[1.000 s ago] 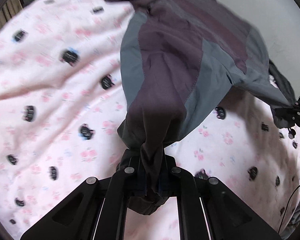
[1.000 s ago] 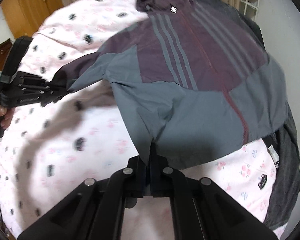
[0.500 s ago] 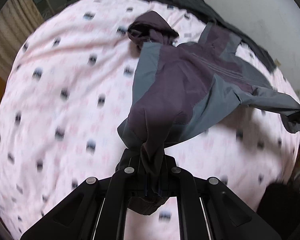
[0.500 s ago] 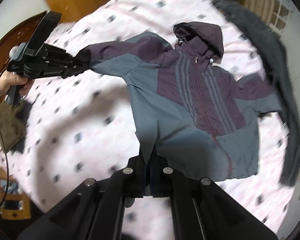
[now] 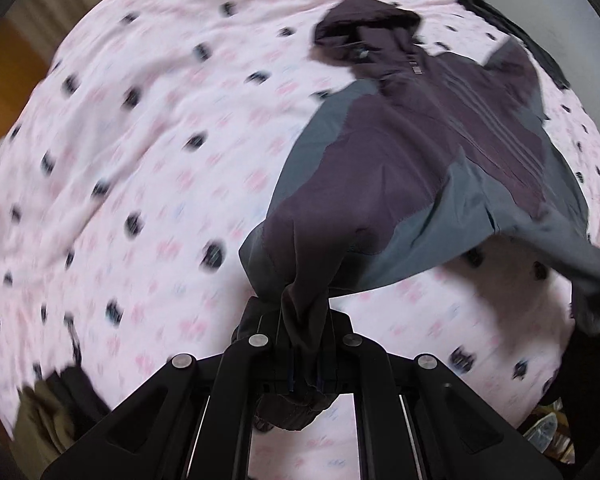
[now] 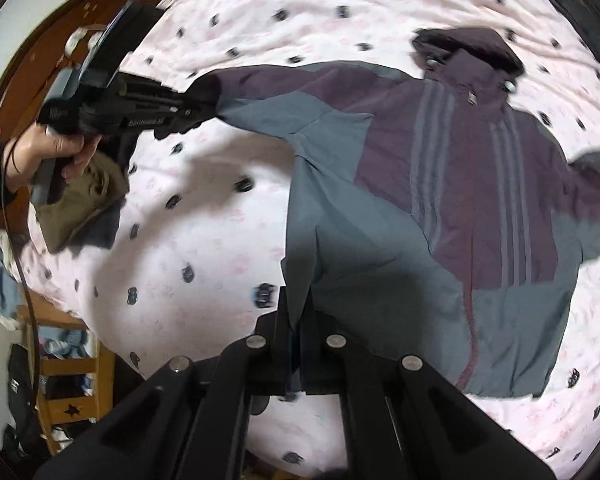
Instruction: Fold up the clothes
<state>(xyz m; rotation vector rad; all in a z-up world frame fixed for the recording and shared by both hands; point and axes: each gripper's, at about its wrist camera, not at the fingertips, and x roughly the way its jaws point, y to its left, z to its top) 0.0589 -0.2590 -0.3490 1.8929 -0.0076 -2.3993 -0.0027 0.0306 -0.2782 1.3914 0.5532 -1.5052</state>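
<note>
A purple and grey hooded jacket (image 6: 452,184) lies spread face up on the pink patterned bedsheet (image 6: 204,248), hood (image 5: 364,28) at the far side. My left gripper (image 5: 304,320) is shut on the bunched cuff of one sleeve, which it holds stretched out. In the right wrist view that left gripper (image 6: 204,100) shows at the left, held by a hand (image 6: 48,152). My right gripper (image 6: 298,312) is shut on the grey hem corner of the jacket, lifted off the sheet. The other sleeve (image 6: 592,200) lies at the right.
An olive garment (image 6: 84,204) on a dark one sits at the bed's left edge, under the left hand. A dark garment (image 5: 500,12) lies along the far edge by the wall. A wooden shelf (image 6: 60,364) with clutter stands beside the bed.
Both grippers have swept fast across the bed, dragging the jacket with them. The jacket now lies more spread out, with its hood farther from both cameras. Both grips have held.
</note>
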